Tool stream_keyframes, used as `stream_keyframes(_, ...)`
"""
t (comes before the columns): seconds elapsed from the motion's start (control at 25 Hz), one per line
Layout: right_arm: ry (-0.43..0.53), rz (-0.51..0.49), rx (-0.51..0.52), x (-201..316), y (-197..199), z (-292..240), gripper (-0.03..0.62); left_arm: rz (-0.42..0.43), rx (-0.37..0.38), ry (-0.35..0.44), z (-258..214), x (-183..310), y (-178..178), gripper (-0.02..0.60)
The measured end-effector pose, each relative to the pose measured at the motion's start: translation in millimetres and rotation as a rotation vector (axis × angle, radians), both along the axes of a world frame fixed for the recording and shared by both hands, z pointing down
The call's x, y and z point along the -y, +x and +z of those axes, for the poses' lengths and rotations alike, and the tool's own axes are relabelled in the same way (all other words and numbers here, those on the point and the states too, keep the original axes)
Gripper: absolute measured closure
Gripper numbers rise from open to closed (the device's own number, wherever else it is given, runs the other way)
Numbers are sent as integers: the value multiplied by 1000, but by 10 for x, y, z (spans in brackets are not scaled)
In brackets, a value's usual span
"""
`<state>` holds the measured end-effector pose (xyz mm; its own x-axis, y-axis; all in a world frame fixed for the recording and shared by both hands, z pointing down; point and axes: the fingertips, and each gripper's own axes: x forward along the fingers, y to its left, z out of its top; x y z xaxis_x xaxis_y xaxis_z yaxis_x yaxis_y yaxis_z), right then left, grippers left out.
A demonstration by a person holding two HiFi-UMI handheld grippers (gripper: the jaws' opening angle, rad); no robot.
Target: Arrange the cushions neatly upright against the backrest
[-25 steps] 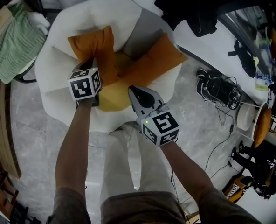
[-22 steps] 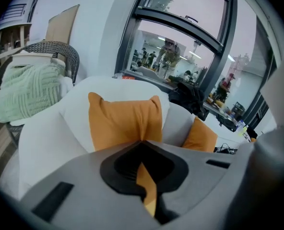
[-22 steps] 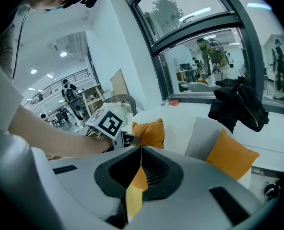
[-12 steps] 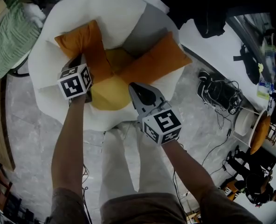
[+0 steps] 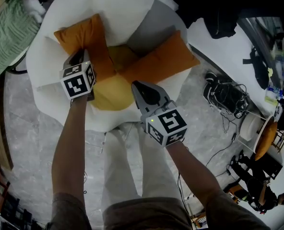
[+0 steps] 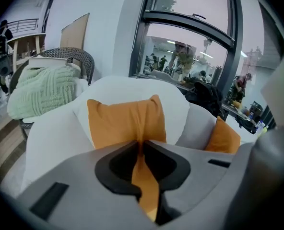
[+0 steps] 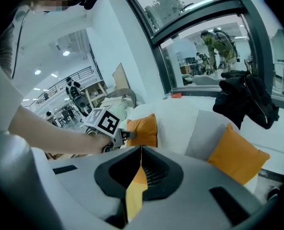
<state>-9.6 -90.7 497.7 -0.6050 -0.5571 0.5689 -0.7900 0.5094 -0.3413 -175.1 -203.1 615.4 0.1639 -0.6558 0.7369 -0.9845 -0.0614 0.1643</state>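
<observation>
Head view: on the white armchair (image 5: 123, 6), the left gripper (image 5: 76, 57) meets the left orange cushion (image 5: 84, 35), propped against the backrest. The right gripper (image 5: 136, 85) touches the yellow cushion (image 5: 111, 92).
Left gripper view: fingers opening, orange fabric pinched between.
Right gripper view: fingers clenched on yellow fabric.

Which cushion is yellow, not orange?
The yellow cushion lying at the front of the chair, between the left orange cushion and the right orange cushion.

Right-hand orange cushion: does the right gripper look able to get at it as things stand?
Probably yes. The orange cushion lies uncovered on the chair's right side; the right gripper hangs near it with nothing between. Its fingers are together and would need opening first.
</observation>
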Motion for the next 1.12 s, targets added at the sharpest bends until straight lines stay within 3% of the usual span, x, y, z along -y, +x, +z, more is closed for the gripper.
stream_keyframes(0.12, 2, 3, 3, 14, 12, -56, 572, -19, 21, 3, -71, -13, -16, 534)
stream_keyframes(0.28, 9, 13, 6, 28, 91, -132, 572, 5, 73, 71, -314, 7, 95, 534)
stream_keyframes(0.52, 17, 50, 8, 50, 364, -206, 572, 85, 33, 64, -389, 5, 564, 530)
stream_keyframes(0.8, 32, 131, -8, 86, 1064, -216, 572, 232, -5, 71, -384, 7, 1514, 499)
stream_keyframes(1.12, 22, 302, -32, -79, 2097, -129, 572, 484, -25, 43, -206, -242, 2931, 468)
